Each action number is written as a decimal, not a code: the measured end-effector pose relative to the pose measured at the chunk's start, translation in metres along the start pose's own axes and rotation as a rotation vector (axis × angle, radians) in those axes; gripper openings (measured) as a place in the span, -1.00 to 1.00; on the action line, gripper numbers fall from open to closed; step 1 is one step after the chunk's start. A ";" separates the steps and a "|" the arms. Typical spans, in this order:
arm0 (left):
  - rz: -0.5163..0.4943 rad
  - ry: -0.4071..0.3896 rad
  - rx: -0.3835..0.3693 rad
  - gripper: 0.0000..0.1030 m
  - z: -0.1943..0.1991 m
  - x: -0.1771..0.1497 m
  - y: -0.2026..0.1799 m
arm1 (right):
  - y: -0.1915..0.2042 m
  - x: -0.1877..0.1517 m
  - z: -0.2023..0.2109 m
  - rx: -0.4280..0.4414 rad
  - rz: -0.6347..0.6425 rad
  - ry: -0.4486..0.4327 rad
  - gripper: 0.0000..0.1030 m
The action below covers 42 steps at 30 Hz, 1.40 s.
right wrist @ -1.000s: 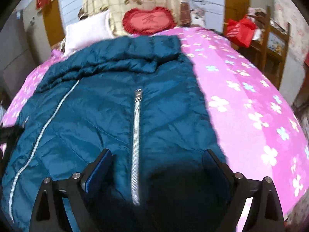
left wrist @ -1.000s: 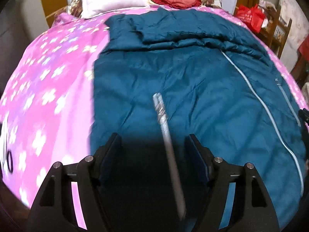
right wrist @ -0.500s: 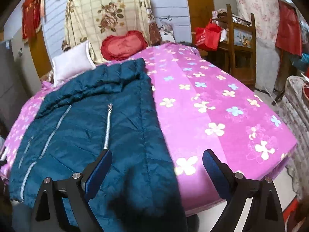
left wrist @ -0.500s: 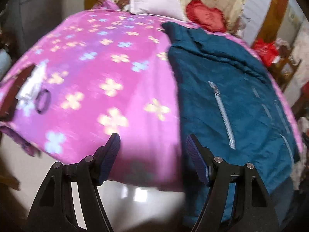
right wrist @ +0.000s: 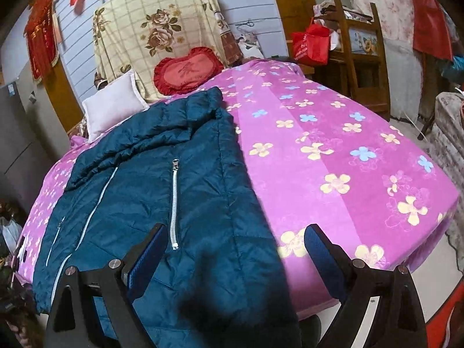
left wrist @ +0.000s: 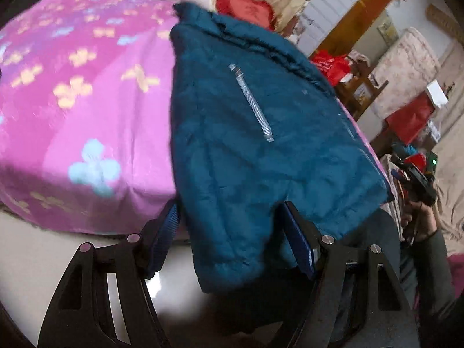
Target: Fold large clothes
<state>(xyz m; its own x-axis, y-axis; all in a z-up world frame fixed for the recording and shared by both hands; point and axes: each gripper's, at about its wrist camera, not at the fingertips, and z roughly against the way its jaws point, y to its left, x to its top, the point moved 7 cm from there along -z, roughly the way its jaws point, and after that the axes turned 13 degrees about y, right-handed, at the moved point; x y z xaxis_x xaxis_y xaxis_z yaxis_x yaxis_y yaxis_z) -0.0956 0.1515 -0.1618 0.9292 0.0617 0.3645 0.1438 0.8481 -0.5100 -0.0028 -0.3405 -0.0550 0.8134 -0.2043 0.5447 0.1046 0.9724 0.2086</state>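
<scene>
My left tool [left wrist: 229, 232] is spread wide at the frame's bottom, the dark teal quilted puffer jacket [left wrist: 261, 145] hanging over the bed's edge between its fingers. My right tool [right wrist: 235, 255] gapes too, above the jacket [right wrist: 162, 203] on the pink flowered bedspread [right wrist: 333, 159].

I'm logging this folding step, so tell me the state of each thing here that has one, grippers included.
Left gripper: open, jacket hem between its fingers, not clamped.
Right gripper: open, empty, above the jacket.
Teal puffer jacket: spread flat on the bed, hem hanging over the edge.
Pocket zipper: closed.
Red heart cushion: propped upright.
White pillow: leaning at the bed's head.
</scene>
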 end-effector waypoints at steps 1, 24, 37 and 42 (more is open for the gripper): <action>0.018 0.007 -0.024 0.38 -0.001 0.000 0.000 | 0.002 0.000 -0.001 0.001 0.008 0.002 0.81; -0.172 -0.002 0.064 0.14 -0.006 0.056 -0.038 | -0.045 -0.012 -0.038 0.127 0.048 0.210 0.82; -0.159 -0.022 0.124 0.04 -0.010 0.060 -0.031 | -0.006 -0.014 -0.043 0.625 0.111 0.297 0.84; -0.160 -0.016 0.142 0.04 -0.010 0.059 -0.031 | 0.009 -0.015 -0.044 0.554 0.181 0.300 0.39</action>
<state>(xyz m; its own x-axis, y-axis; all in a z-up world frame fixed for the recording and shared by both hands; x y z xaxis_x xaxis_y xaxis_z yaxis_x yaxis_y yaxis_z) -0.0416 0.1238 -0.1325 0.8928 -0.0720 0.4447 0.2382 0.9133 -0.3304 0.0108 -0.3238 -0.0975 0.9233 0.0754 0.3766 -0.2938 0.7702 0.5661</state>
